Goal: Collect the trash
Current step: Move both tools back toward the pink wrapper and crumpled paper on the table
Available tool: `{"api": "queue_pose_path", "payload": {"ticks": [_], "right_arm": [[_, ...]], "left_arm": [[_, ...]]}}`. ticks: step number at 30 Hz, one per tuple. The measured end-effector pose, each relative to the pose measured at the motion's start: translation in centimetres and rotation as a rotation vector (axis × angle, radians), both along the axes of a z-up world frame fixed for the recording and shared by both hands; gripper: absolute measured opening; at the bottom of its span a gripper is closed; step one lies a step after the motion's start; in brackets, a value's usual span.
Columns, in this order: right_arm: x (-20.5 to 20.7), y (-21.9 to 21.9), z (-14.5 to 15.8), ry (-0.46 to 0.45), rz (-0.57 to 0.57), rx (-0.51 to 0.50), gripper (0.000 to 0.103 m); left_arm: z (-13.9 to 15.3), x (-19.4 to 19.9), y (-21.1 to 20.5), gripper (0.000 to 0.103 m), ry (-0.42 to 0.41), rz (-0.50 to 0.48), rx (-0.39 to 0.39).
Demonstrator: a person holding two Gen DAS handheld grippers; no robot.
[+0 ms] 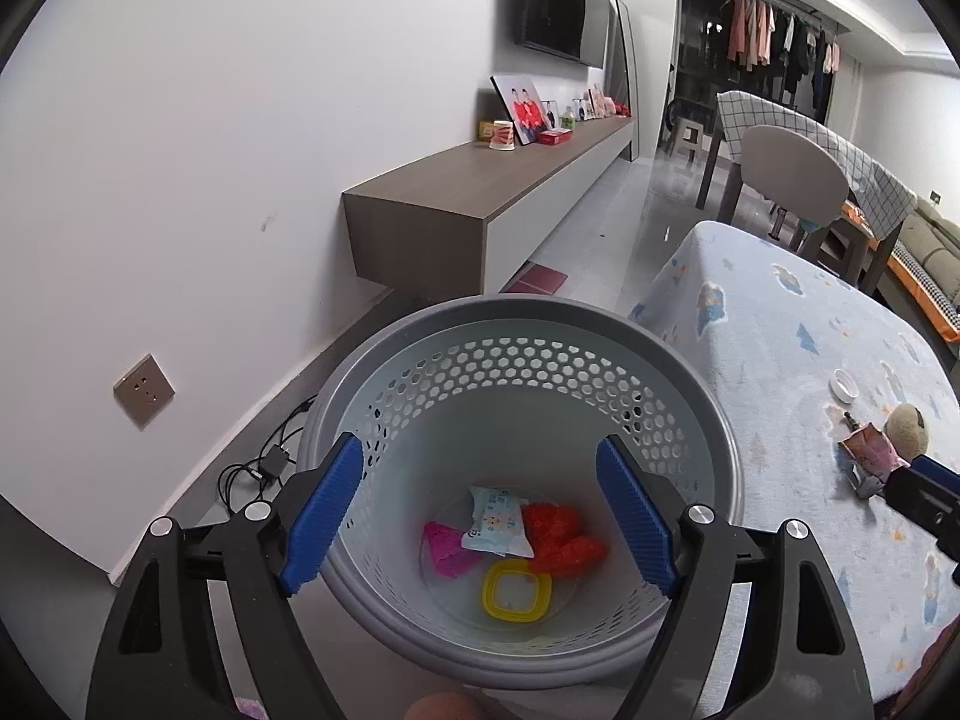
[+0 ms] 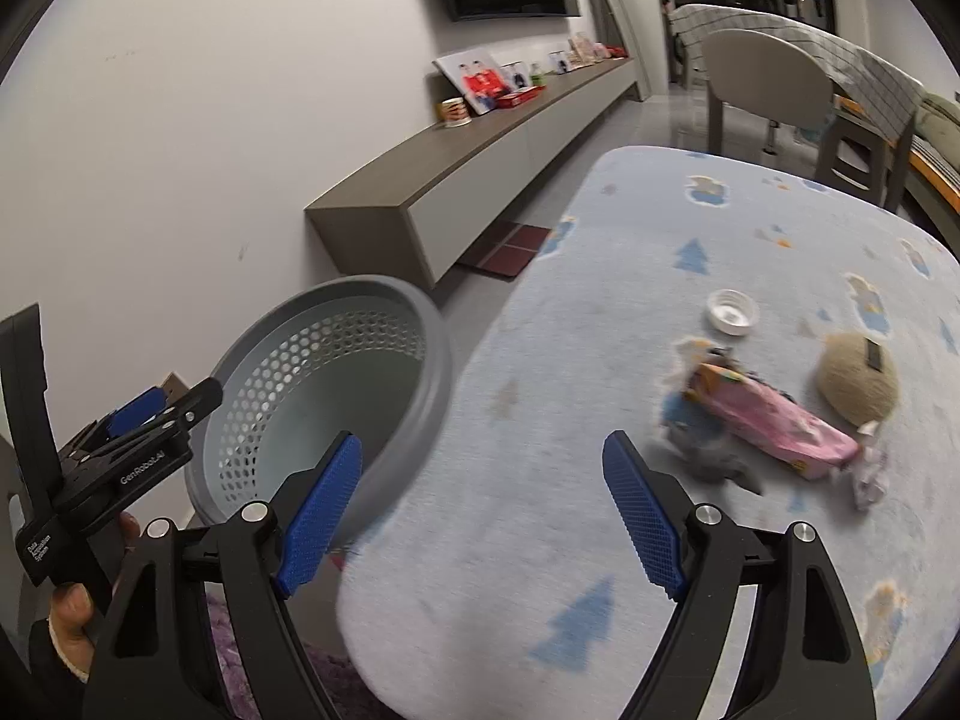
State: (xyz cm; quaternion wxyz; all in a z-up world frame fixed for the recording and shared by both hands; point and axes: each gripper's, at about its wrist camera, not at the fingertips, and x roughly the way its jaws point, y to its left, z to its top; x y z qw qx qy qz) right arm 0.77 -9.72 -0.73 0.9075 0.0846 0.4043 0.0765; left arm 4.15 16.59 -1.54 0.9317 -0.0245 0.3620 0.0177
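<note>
- Trash remaining on the table [image 2: 600, 360] is sitting ahead and to the right of the right gripper [image 2: 483, 516]: a pink wrapper [image 2: 774, 420], a white bottle cap [image 2: 731, 312], a round tan lump [image 2: 858, 387] and a small crumpled scrap [image 2: 870, 483].
- Pink wrapper is lying nearest of the four, with its long axis running from upper left to lower right in the right wrist view, so it is crossing obliquely in front of the fingers rather than pointing along them.
- Right gripper is hovering over the blue patterned cloth with its blue pads [image 2: 321, 513] spread wide and nothing between them; the wrapper is lying outside that gap, off to the right and farther forward.
- Left gripper [image 1: 480, 516] is hanging over the grey basket [image 1: 522, 306], fingers also spread apart and empty, looking down at a pale packet [image 1: 498, 519], red pieces [image 1: 561, 537], a magenta piece [image 1: 441, 546] and a yellow ring [image 1: 516, 591] on the bottom.
- Basket is standing beside the table's left edge, so the table trash is lying well apart from the left gripper.
- Right gripper is judged the nearer one; the coming reach probably needs a swing to the right and a wrist turn so the pads close across the wrapper's narrow width.
- Motion blur is softening the wrapper in the right wrist view, so its exact edges are hard to tell.
</note>
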Motion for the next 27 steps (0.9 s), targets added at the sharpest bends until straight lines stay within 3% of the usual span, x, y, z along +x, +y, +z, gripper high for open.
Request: {"api": "queue_pose_path", "payload": {"ticks": [18,27], "right_arm": [[-4.2,-9.1,2.3,-0.069,-0.192,0.022,0.079],[-5.4,-15.3,0.5,-0.012,-0.319,0.072,0.079]], "left_arm": [[2.5,-0.7,-6.9,0.080,-0.007,-0.168,-0.016],[2.3,-0.2,-12.5,0.080,0.027,-0.261,-0.010]]}}
